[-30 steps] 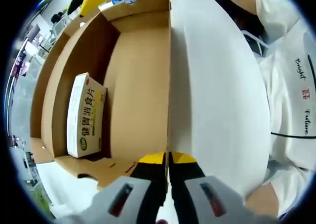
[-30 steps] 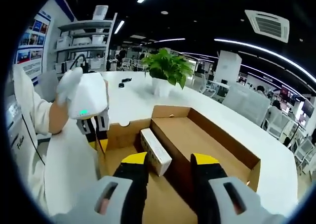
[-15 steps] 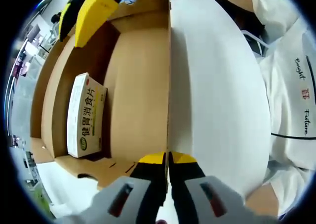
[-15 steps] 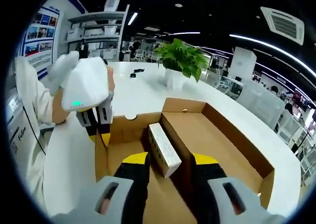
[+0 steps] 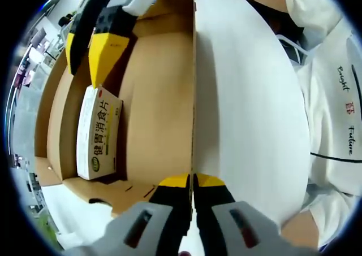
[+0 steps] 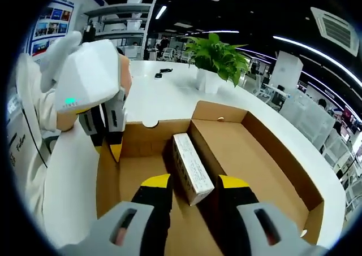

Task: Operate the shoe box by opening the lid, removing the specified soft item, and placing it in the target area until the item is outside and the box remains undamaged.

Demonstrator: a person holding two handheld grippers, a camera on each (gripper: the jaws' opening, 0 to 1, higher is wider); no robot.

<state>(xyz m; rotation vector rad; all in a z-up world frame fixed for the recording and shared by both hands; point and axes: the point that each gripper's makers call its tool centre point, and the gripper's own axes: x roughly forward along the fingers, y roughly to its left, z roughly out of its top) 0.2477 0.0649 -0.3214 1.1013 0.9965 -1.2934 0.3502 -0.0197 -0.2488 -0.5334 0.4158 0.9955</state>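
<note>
The brown cardboard shoe box (image 6: 257, 154) stands open on a white table. Its lid (image 5: 249, 98), white outside, is raised, and my left gripper (image 5: 192, 179) is shut on the lid's edge; the same gripper (image 6: 110, 146) is seen at the left in the right gripper view. A white packet (image 5: 99, 131) with green and black print lies inside against an inner wall. My right gripper (image 6: 195, 191) is open, its yellow-tipped jaws on either side of the near end of the packet (image 6: 189, 165), not touching it. That gripper (image 5: 87, 52) hangs just above the packet in the left gripper view.
The white table (image 6: 158, 98) runs on behind the box, with a potted green plant (image 6: 218, 52) and small dark items (image 6: 164, 71) on it. Shelves (image 6: 121, 18) stand at the back left. A person in a white shirt (image 5: 334, 98) is close beside the lid.
My right gripper has come down into the box and closer to the packet, still open. The left gripper has kept its hold on the lid without moving.
</note>
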